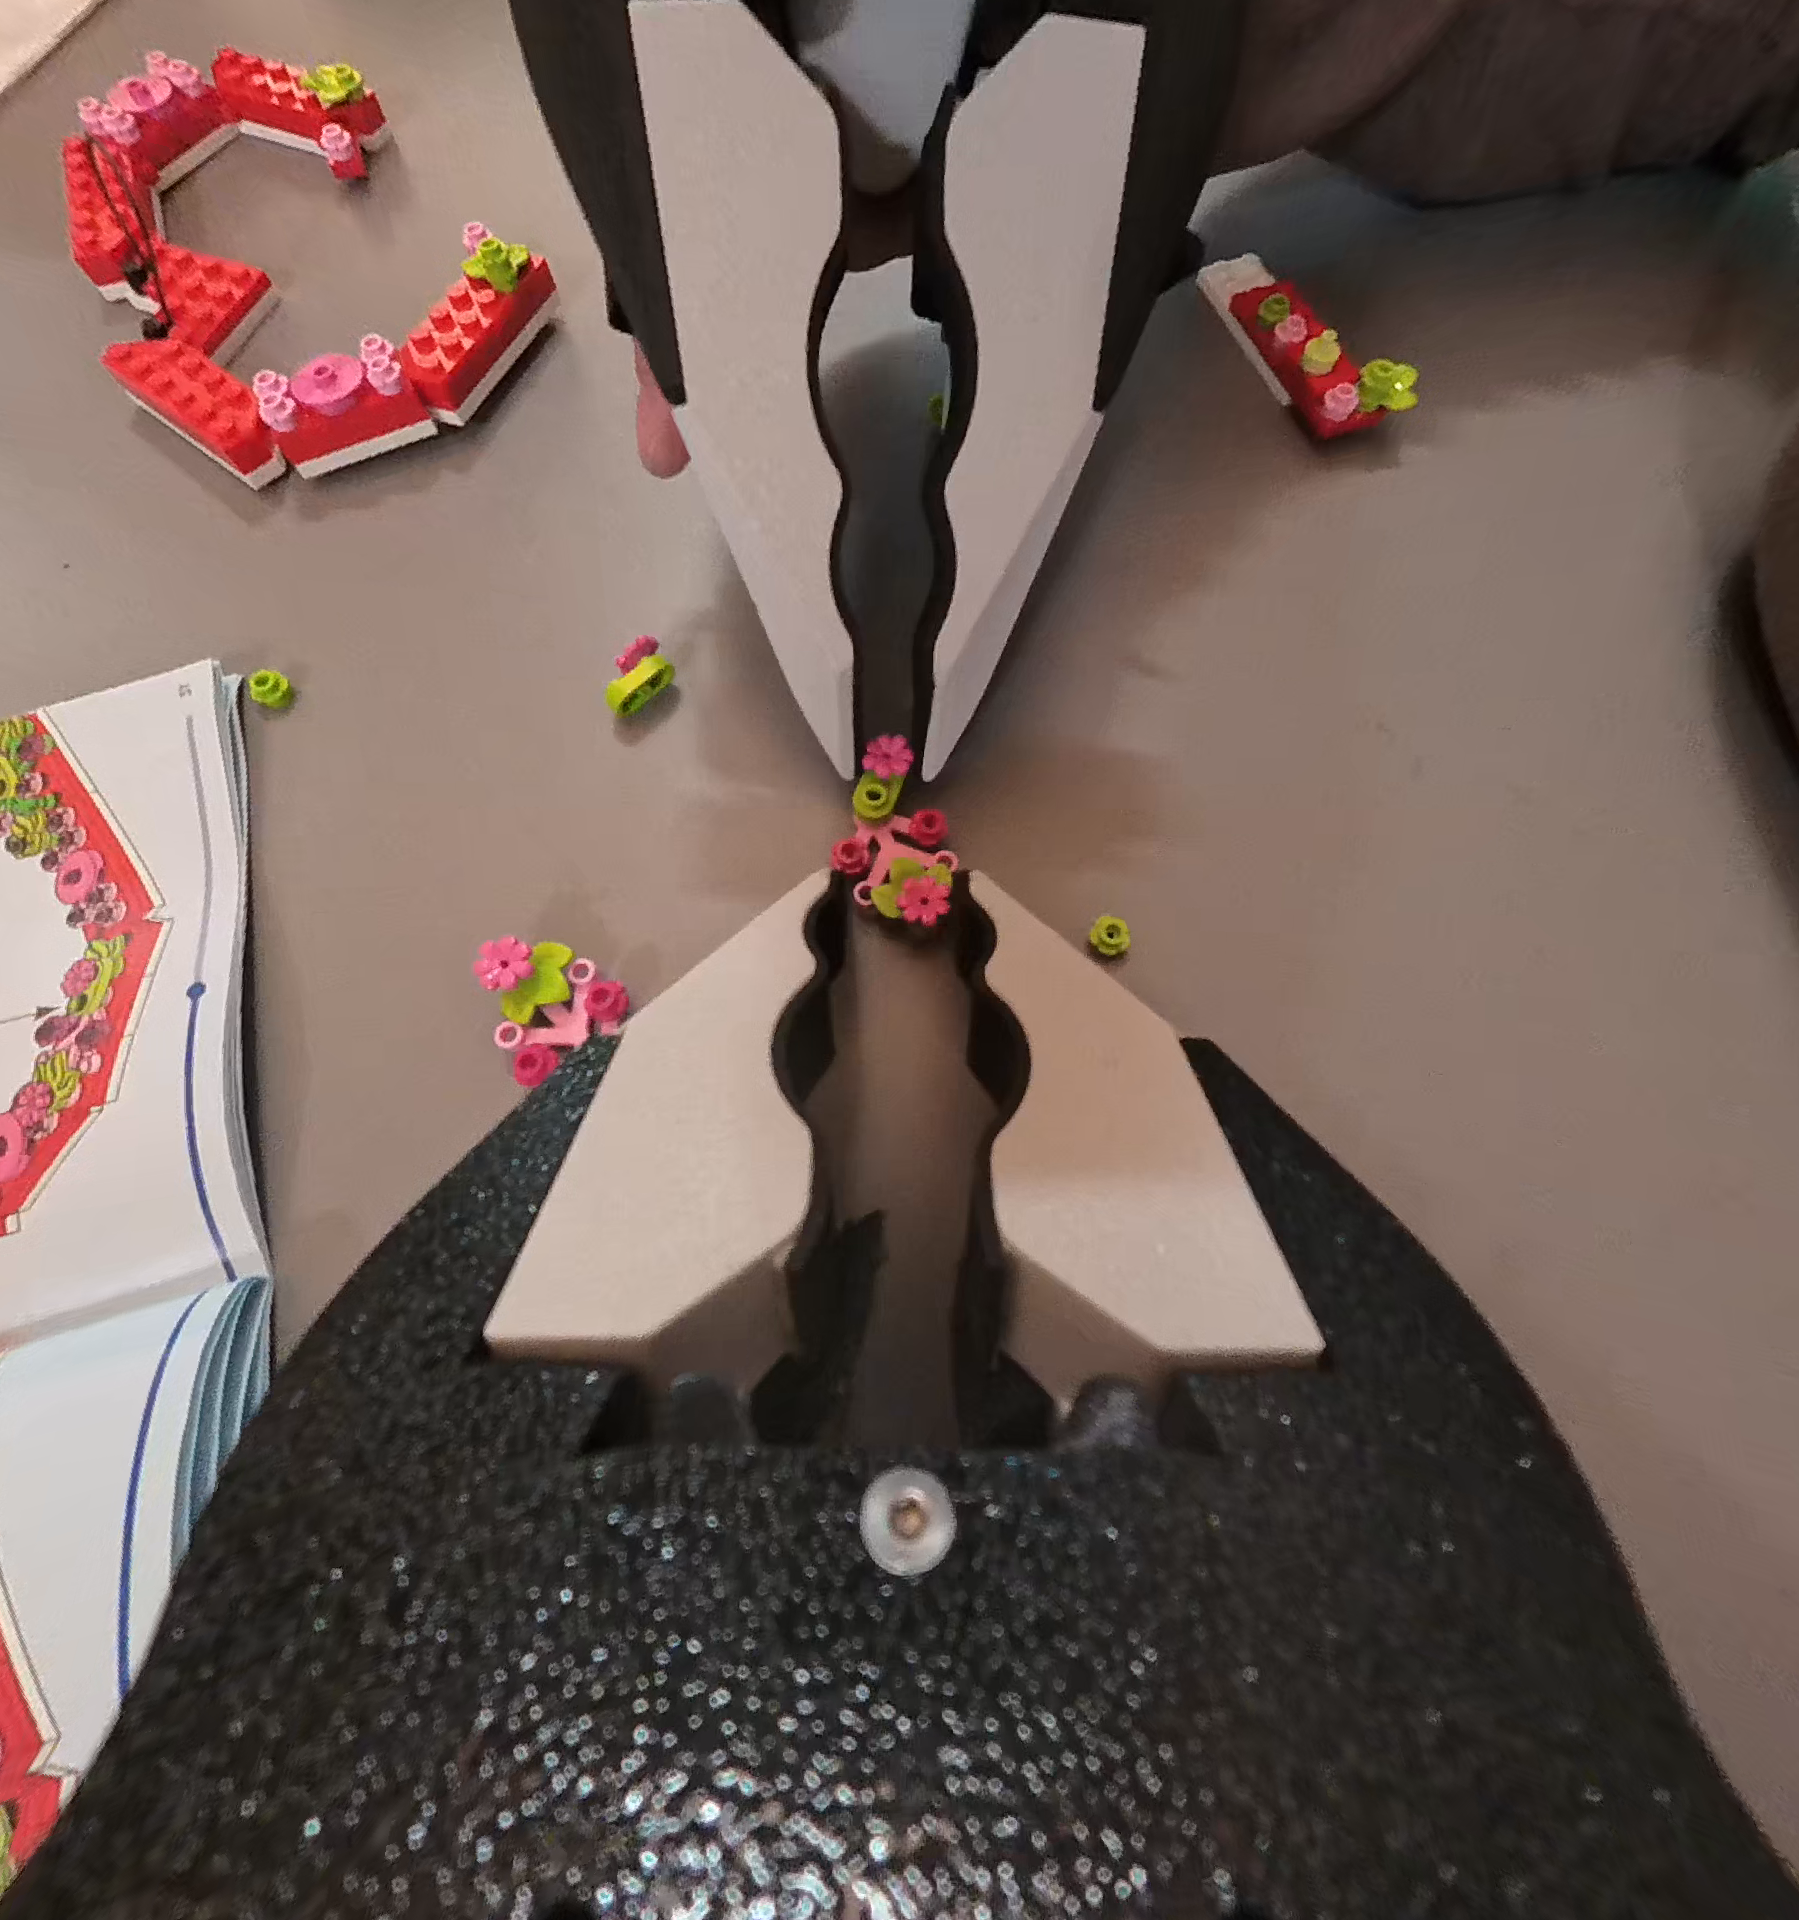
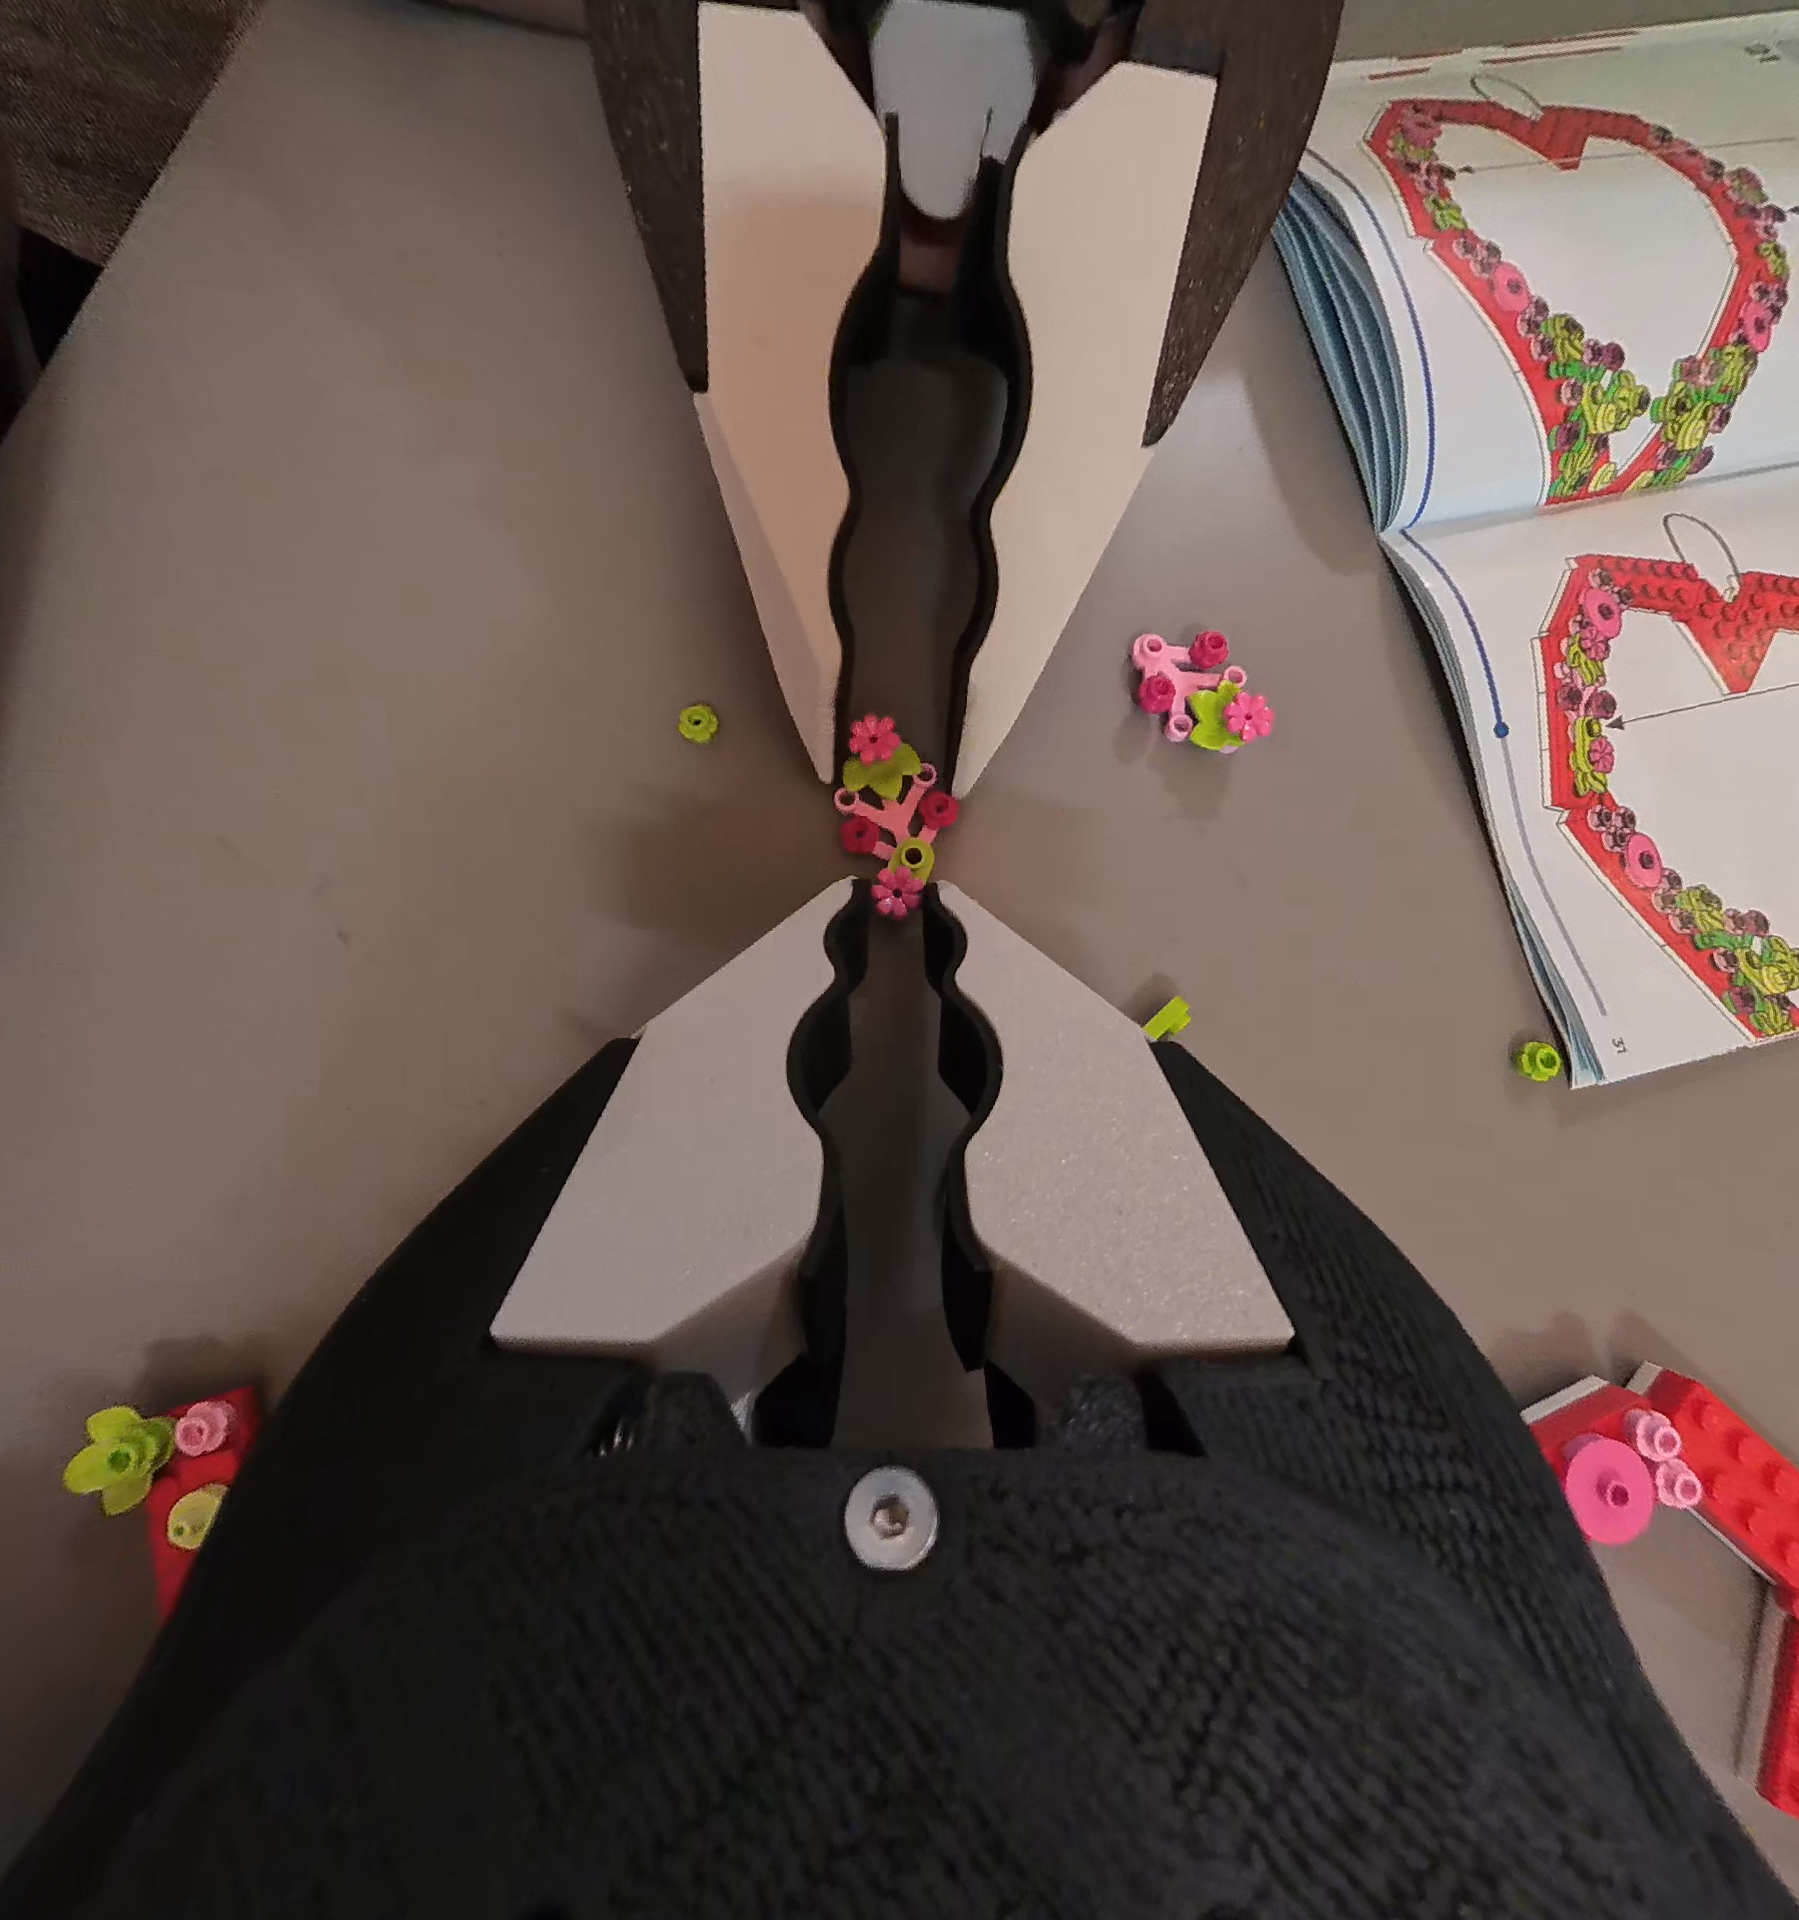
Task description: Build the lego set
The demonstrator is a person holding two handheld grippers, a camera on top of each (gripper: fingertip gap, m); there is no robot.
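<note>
My two grippers meet tip to tip over the grey table. My left gripper [image 1: 900,881] is shut on a pink branch piece with dark pink buds, a lime leaf and a magenta flower [image 1: 903,871]. It also shows in the right wrist view [image 2: 890,795], held by the left gripper [image 2: 895,781] coming in from the top. My right gripper [image 2: 895,888] is shut on a lime stud topped with a magenta flower [image 2: 900,878]. It touches the end of the branch piece. In the left wrist view the right gripper [image 1: 890,777] holds that stud [image 1: 879,792].
A partly built red heart frame [image 1: 199,281] lies far left, and a loose red segment [image 1: 1310,353] far right. A second flower cluster [image 1: 547,997] [image 2: 1201,696], an open instruction booklet [image 1: 74,1039] [image 2: 1653,520] and loose lime studs [image 1: 1110,935] [image 2: 697,724] lie around. The grippers are tip to tip, or close to it.
</note>
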